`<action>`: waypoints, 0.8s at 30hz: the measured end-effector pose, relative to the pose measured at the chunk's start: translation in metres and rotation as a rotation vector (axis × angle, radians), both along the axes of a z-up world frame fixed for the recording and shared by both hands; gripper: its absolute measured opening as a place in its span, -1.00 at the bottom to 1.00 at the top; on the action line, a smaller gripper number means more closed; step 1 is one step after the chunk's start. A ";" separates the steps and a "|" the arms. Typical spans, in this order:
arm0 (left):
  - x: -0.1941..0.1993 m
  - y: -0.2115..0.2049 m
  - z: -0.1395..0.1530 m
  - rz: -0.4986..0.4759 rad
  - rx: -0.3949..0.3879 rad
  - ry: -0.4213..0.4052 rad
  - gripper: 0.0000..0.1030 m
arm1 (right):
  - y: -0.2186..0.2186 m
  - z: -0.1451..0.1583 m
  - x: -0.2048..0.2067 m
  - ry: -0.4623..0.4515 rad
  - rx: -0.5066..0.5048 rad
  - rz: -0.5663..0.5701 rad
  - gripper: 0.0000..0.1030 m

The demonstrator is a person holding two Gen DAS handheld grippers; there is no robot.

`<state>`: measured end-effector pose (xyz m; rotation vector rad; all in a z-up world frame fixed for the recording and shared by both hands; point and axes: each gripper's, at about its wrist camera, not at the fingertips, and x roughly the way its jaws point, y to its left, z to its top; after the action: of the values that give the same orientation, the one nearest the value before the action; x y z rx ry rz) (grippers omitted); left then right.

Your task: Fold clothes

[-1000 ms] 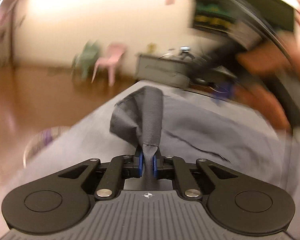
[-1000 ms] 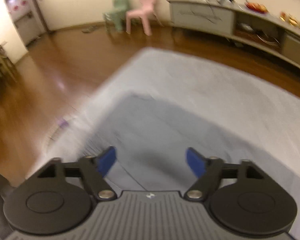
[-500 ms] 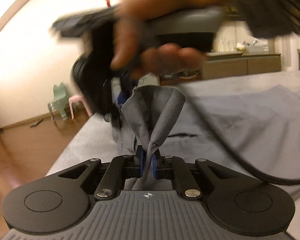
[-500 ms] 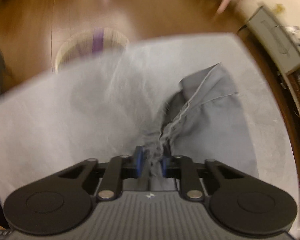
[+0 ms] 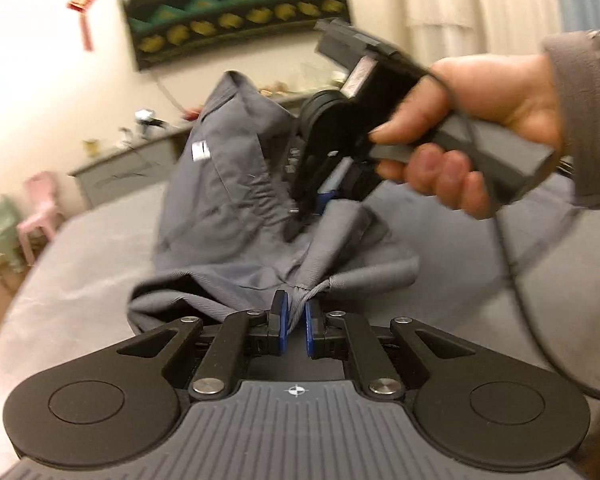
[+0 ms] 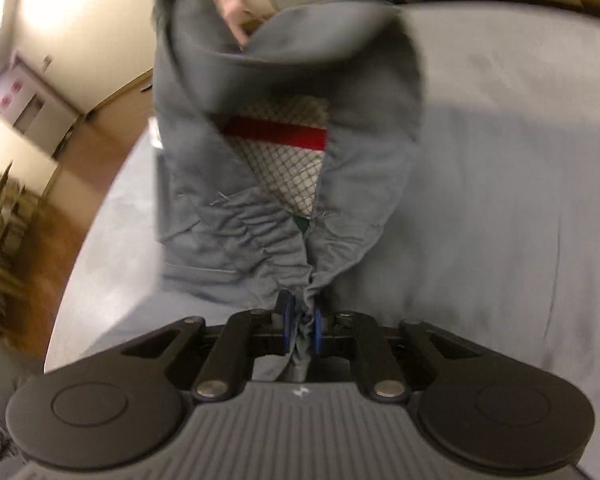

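Observation:
A grey garment (image 5: 236,184) with a white label hangs bunched above the pale grey cloth-covered surface (image 5: 80,264). My left gripper (image 5: 296,314) is shut on a gathered fold of its edge. In the left wrist view a hand (image 5: 484,120) holds my right gripper (image 5: 306,216), whose tips are buried in the fabric just beyond. The right wrist view shows my right gripper (image 6: 300,322) shut on a bunched seam of the garment (image 6: 204,184). The cloth opens upward there, showing a mesh lining (image 6: 292,172) with a red stripe. The garment's lower part is hidden behind its own folds.
A grey sideboard (image 5: 128,168) stands along the far wall under a dark picture (image 5: 236,8). A pink chair (image 5: 40,208) and a green one stand left on the wooden floor (image 6: 24,248). A black cable (image 5: 512,280) trails from the right gripper across the surface.
The right gripper went from wide open over the flat garment to shut on a bunch of it. Both grippers now hold the cloth raised, and the left view has swung toward the picture wall.

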<state>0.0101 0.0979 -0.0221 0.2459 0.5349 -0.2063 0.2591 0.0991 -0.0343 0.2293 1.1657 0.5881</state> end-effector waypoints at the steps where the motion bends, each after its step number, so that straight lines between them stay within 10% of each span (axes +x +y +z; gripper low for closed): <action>1: -0.004 0.003 0.005 -0.024 -0.022 0.009 -0.81 | -0.004 0.001 -0.001 0.000 0.002 -0.002 -0.71; 7: -0.035 0.061 0.062 -0.165 -0.257 -0.013 -0.58 | -0.031 0.064 -0.022 -0.246 -0.115 0.019 0.21; 15: 0.044 0.101 0.037 -0.034 -0.285 0.089 -0.55 | -0.021 0.106 0.038 -0.349 0.174 -0.063 0.97; 16: 0.051 0.100 0.026 -0.036 -0.283 0.116 -0.55 | -0.020 0.094 0.052 -0.304 0.173 -0.052 0.89; 19: 0.060 0.097 0.000 -0.073 -0.275 0.192 -0.55 | -0.028 0.052 0.073 -0.133 0.196 -0.031 -0.77; 24: 0.066 0.098 -0.022 -0.128 -0.189 0.278 -0.55 | -0.076 -0.017 0.063 0.006 0.222 -0.167 -0.74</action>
<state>0.0763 0.1955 -0.0443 0.0667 0.7712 -0.4169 0.3223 0.0231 -0.0508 0.5136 1.0746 0.5685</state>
